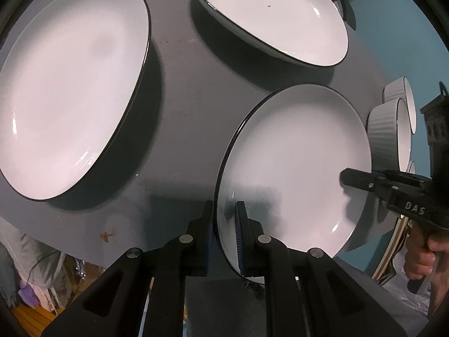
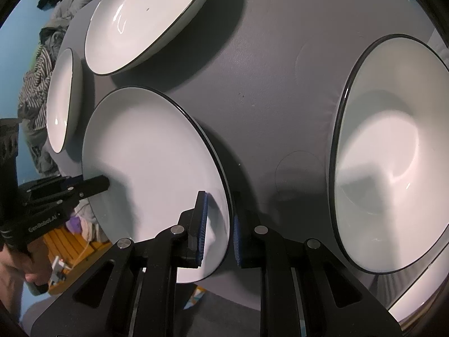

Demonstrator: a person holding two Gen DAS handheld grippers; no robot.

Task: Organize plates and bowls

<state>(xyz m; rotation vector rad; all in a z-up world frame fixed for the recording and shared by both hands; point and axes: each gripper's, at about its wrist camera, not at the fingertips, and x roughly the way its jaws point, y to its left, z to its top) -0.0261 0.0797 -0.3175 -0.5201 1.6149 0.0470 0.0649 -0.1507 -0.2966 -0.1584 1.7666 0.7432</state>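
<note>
A white plate with a dark rim (image 1: 294,163) is held between both grippers above the grey table (image 1: 182,112). My left gripper (image 1: 224,224) is shut on its near rim, one finger on each face. My right gripper (image 2: 220,230) is shut on the opposite rim of the same plate (image 2: 151,151). Each gripper shows in the other's view: the right one (image 1: 362,181) and the left one (image 2: 92,185). Two more white plates (image 1: 70,90) (image 1: 269,14) lie on the table. A deep white bowl (image 2: 393,154) sits at the right.
Two ribbed white ramekins (image 1: 390,137) (image 1: 398,92) stand at the table's right edge. Clothes (image 2: 39,84) hang past the table's far side. A teal wall (image 1: 393,42) lies behind. A wooden floor (image 2: 70,250) shows below the table edge.
</note>
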